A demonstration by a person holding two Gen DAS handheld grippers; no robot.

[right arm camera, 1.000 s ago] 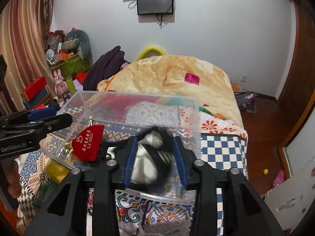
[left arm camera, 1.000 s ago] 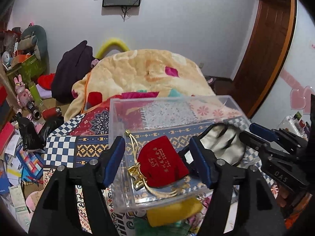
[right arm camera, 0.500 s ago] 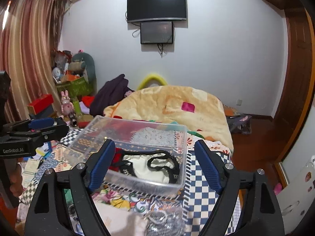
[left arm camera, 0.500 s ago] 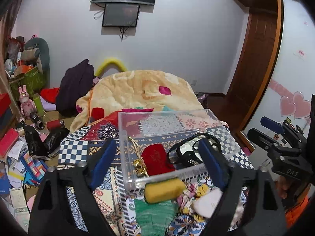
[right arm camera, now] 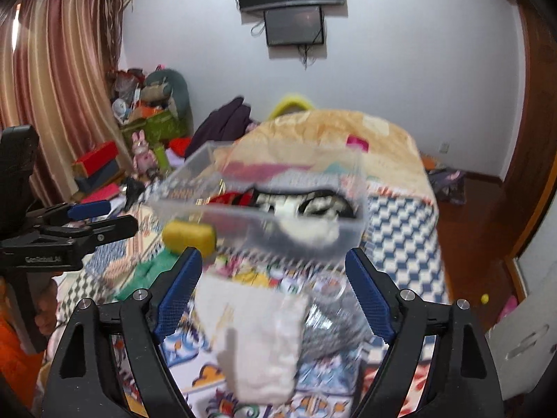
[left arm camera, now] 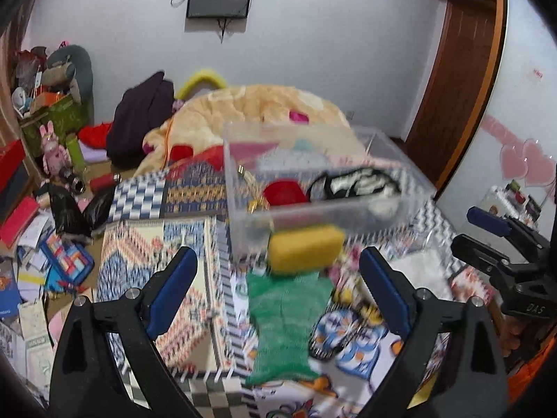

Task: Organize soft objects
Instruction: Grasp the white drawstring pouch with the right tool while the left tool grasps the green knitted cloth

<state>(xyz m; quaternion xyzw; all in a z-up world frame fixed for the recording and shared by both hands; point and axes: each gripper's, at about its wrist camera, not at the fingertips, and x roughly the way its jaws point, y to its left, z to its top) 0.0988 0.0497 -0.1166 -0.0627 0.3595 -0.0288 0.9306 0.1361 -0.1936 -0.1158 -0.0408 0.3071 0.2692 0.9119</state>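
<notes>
A clear plastic bin sits on the patterned bed cover. It holds a red pouch and a black-and-white cloth piece. A yellow sponge lies against its near wall. A green cloth lies in front of it, between my left fingers. A white cloth and a grey one lie between my right fingers. My left gripper and right gripper are both open, empty and above the cover.
An orange blanket is heaped behind the bin. Clutter of boxes, toys and papers fills the floor at left. A wooden door stands at right. The other gripper shows at each view's edge.
Both grippers have opened wide and drawn back and up from the bin. The black-and-white piece, held by the right gripper a second ago, now lies in the bin. Both views are motion-blurred.
</notes>
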